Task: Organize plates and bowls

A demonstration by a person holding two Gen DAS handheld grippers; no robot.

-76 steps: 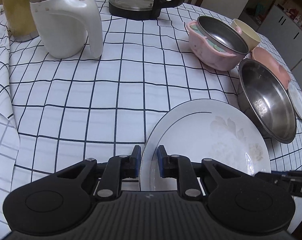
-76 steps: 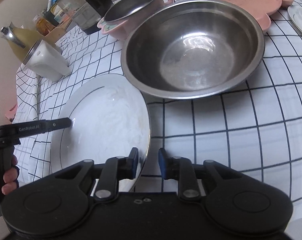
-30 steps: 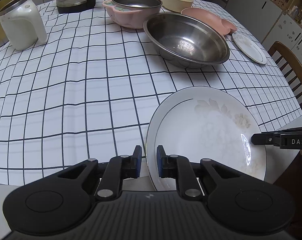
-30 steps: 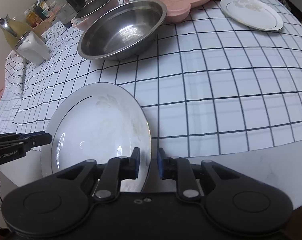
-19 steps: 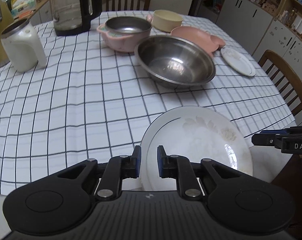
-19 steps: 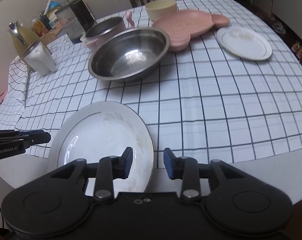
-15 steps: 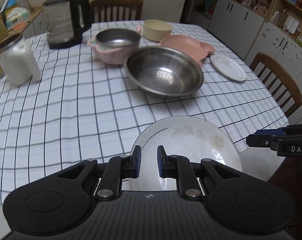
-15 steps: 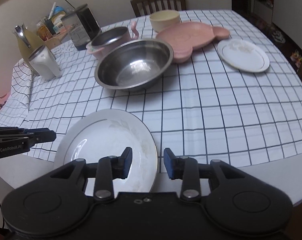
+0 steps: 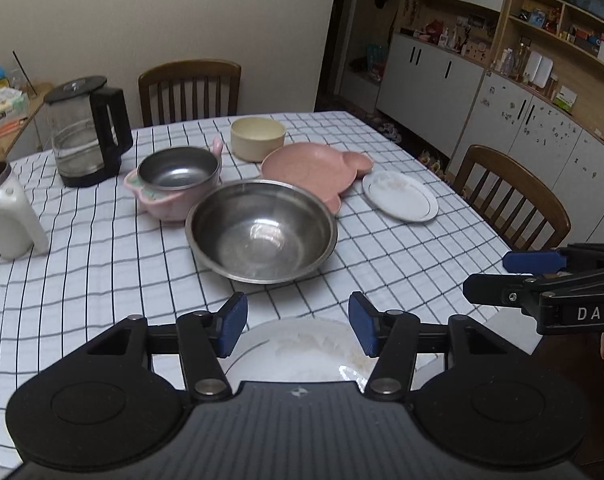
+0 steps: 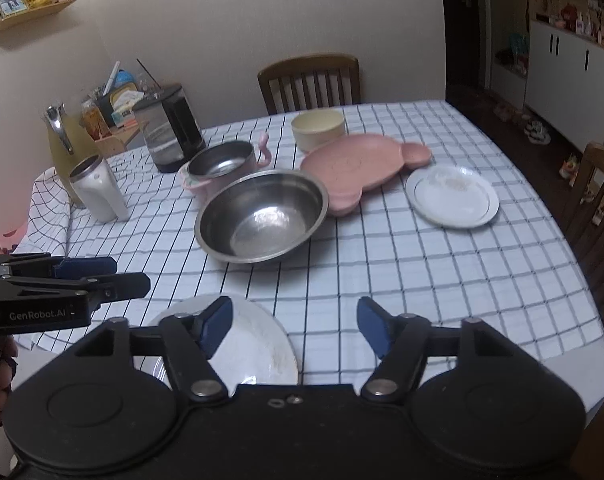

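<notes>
While your left gripper [image 9: 298, 322] and right gripper [image 10: 294, 324] spread their jaws, both empty, the large white plate [image 9: 302, 354] lies below on the checked tablecloth [image 9: 102, 264].

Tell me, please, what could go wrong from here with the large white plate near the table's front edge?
The large white plate lies at the near edge of the table; a nudge could tip it off. Both the left gripper and the right gripper are opening right above it with nothing between the jaws, so a low pass could clip its rim. The steel bowl sits just beyond, leaving little room to push the plate inward.
</notes>
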